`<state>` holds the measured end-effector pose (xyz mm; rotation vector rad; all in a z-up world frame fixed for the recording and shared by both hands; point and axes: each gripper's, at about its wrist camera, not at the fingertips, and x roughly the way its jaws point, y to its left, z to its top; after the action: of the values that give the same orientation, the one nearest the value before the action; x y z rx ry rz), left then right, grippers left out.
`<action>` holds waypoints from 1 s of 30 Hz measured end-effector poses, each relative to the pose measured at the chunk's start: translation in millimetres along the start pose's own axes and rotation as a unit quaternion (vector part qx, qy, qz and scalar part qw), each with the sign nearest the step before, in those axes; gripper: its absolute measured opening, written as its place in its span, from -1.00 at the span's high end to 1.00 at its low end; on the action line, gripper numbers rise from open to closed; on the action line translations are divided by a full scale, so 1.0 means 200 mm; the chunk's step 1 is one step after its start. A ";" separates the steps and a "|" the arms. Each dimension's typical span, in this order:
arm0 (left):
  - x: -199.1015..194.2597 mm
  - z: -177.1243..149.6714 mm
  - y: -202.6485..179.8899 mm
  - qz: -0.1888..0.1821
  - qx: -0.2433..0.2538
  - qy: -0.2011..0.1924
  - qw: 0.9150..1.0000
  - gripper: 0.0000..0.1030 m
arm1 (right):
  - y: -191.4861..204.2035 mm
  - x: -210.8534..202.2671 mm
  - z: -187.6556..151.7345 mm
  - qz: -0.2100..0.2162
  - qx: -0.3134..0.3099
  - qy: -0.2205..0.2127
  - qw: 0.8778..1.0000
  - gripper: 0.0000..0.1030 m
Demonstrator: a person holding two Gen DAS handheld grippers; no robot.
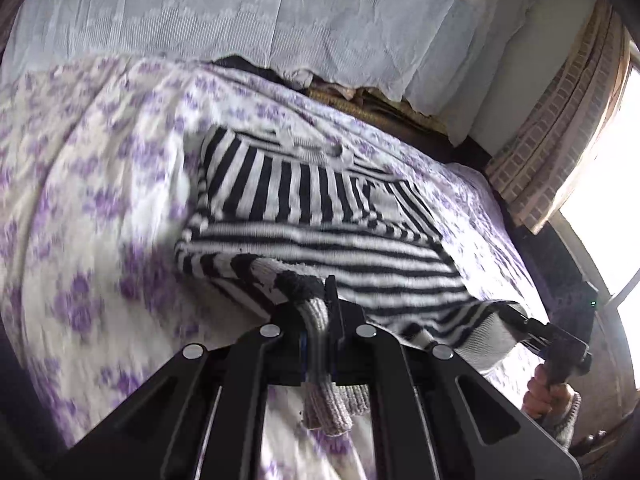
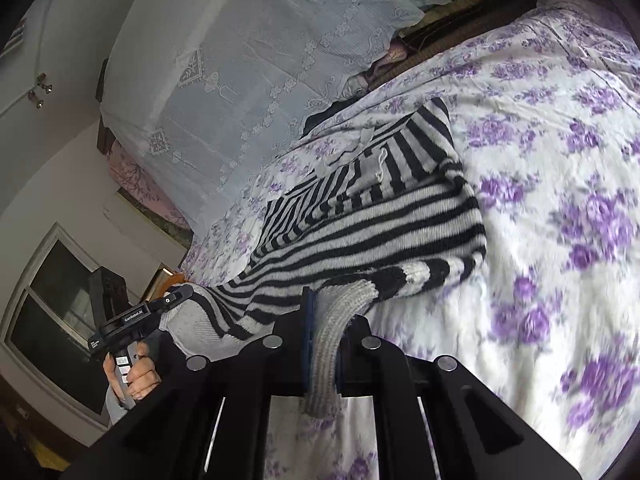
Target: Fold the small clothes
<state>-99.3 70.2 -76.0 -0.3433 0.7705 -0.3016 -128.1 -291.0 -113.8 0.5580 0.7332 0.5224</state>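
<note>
The left gripper [image 1: 320, 320] is clamped narrow on the grey ribbed hem of the striped sweater [image 1: 320, 208], and the right gripper [image 2: 324, 332] pinches the same hem likewise. The sweater lies on the floral bedspread [image 1: 80, 184], its near edge lifted between the two grippers.

the sweater [image 1: 320, 216] in the middle of the frame has black and white stripes, with plain grey ribbed cuffs [image 1: 320, 320] at the lower centre. the bedsheet [image 1: 80, 200] is white with purple flowers. the lace cover [image 1: 240, 12] along the top is pale white. the curtain [image 1: 560, 140] at the right edge is pinkish-brown checked. both hand-held grippers are black: left hand-held gripper [image 1: 320, 344], right hand-held gripper [image 2: 324, 344].
</note>
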 end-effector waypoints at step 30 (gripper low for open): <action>0.50 0.61 0.14 0.092 -0.019 -0.005 0.996 0.88 | -0.03 0.55 0.74 -0.064 -0.037 0.007 0.997 0.83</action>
<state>60.2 79.4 -67.6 -0.3076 0.7920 -0.1114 52.3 -269.0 -77.8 0.4365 0.7546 0.4336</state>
